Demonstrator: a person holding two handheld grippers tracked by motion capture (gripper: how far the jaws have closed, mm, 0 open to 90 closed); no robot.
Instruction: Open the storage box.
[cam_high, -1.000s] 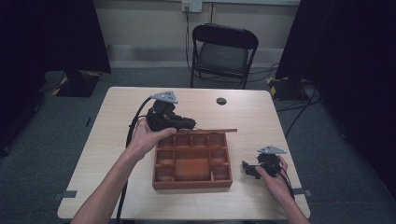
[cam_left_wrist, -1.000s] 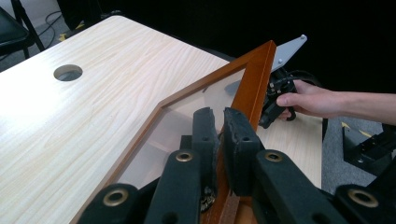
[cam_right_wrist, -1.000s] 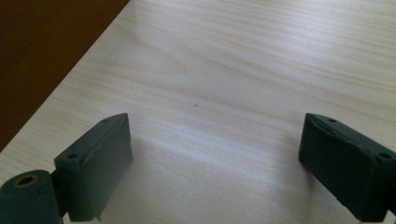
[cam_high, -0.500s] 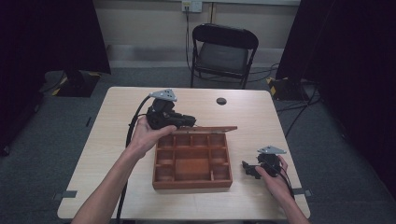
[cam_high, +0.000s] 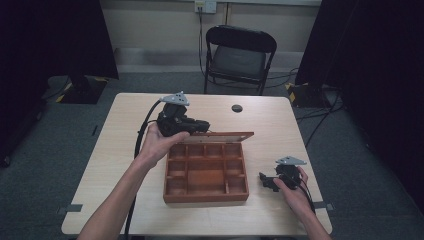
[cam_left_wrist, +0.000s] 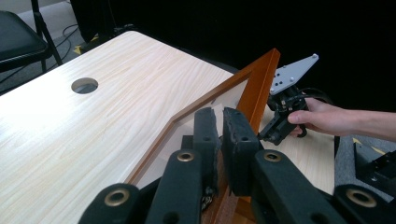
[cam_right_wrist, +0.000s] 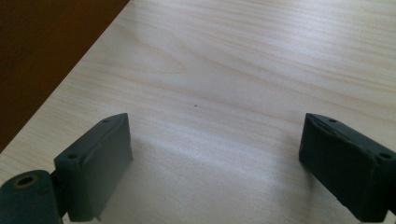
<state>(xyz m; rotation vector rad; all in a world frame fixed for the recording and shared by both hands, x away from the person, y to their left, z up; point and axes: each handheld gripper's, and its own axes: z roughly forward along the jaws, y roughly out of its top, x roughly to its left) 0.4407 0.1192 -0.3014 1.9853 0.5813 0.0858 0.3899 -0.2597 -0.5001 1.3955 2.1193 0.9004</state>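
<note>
The left gripper's (cam_high: 192, 126) fingers (cam_left_wrist: 239, 144) are clamped on the rim of the wooden box's lid (cam_left_wrist: 254, 88), holding it raised on its rear hinge, probably to close or open it under control. The compartmented box (cam_high: 206, 172) sits mid-bench (cam_high: 115, 150). The right gripper (cam_high: 269, 181) rests on the bench just beside the box, fingers (cam_right_wrist: 95, 163) wide apart and holding nothing, seemingly kept clear.

raised lid (cam_high: 216, 135) blocks far side, tray (cam_high: 206, 198) open above
</note>
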